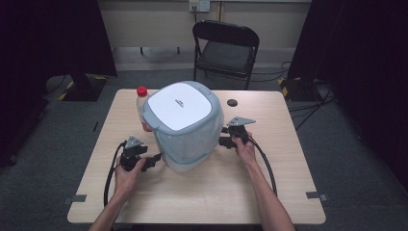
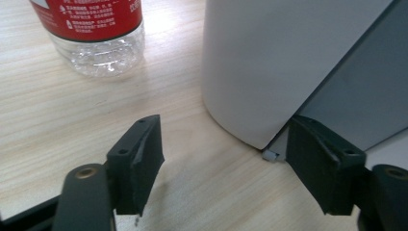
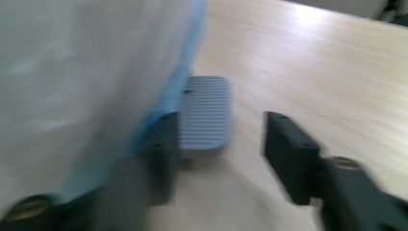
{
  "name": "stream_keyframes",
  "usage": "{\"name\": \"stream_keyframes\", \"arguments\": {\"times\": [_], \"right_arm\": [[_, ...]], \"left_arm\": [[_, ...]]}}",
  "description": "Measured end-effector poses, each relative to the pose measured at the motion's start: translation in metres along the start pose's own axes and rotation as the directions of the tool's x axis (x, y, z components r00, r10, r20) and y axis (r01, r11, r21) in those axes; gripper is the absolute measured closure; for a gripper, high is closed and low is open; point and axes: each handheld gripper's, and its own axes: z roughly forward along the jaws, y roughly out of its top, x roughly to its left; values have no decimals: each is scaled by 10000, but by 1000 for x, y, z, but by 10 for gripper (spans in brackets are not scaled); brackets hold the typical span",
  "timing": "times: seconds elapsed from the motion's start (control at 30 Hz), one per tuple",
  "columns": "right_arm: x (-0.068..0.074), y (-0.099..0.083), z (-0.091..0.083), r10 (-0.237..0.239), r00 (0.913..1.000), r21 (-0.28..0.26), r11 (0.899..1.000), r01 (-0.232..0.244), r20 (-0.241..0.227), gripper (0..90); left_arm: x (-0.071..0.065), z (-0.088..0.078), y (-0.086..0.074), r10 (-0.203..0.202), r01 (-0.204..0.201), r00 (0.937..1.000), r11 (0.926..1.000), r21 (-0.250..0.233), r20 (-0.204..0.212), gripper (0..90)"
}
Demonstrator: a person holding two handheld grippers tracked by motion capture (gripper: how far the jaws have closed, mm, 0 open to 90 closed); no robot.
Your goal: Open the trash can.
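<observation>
Setting: pale wood tabletop (image 1: 269, 192), grey floor, black folding chair (image 1: 225, 45) at 12 o'clock.
Bin: white-lidded pedal bin (image 1: 185, 126) with bag, tabletop centre; bottle (image 1: 142, 103) at 10 o'clock.
Left hand-held gripper (image 2: 219, 163): wide, at bin base.
Right hand-held gripper (image 3: 219, 154): open, blurred, beside pedal (image 3: 206, 115).

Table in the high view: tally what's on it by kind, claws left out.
Pedal bin, white lid, liner bag: 1
Plastic bottle, red cap: 1
Total: 2
</observation>
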Motion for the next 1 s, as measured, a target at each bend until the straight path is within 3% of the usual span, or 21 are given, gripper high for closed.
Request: {"name": "stream_keyframes", "arguments": {"times": [0.07, 0.13, 0.23, 0.37, 0.4, 0.5, 0.57, 0.63, 0.8, 0.9, 1.0], "right_arm": [[2, 0, -2, -111, 9996, 37, 9999, 112, -254, 630], [4, 0, -4, -261, 9990, 88, 9996, 265, -359, 665], [8, -1, -10, -525, 9971, 228, 9983, 539, -559, 744], [14, -7, -21, -729, 9943, 278, 9968, 753, -775, 744], [17, -9, -23, -728, 9930, 327, 9966, 761, -932, 755], [24, -13, -33, -995, 9882, 542, 9929, 1063, -1163, 600], [31, -16, -40, -1161, 9831, 678, 9896, 1266, -1412, 491], [38, -20, -47, -1114, 9833, 796, 9891, 1237, -1442, 431], [52, -30, -64, -964, 9882, 855, 9906, 1069, -1188, 392], [54, -33, -71, -830, 9908, 868, 9919, 924, -1071, 270], [47, -33, -75, -638, 9968, 628, 9958, 667, -471, 286]], "left_arm": [[1, 0, 0, -141, 141, 9995, 9999, -11, 273, 330], [2, 0, 0, -66, 68, 9983, 10000, -36, 582, 390], [3, 1, 0, -38, 44, 9974, 10000, -82, 726, 435], [3, 3, 3, -19, 22, 9942, 10000, -31, 1071, 526], [1, 4, 4, -10, 15, 9953, 10000, -53, 967, 561], [-1, 7, 11, 325, -328, 9976, 9995, 43, 612, 655], [-3, 10, 13, 286, -285, 9987, 9996, -27, 413, 654], [-4, 13, 12, -39, 47, 9973, 9999, -106, 729, 680], [-7, 19, 13, -9, 27, 9973, 9997, -244, 730, 613], [-3, 15, 13, -688, 711, 9920, 9973, -178, 1055, 482], [-3, 0, 14, -412, 447, 9937, 9985, -311, 1039, 443]]}}
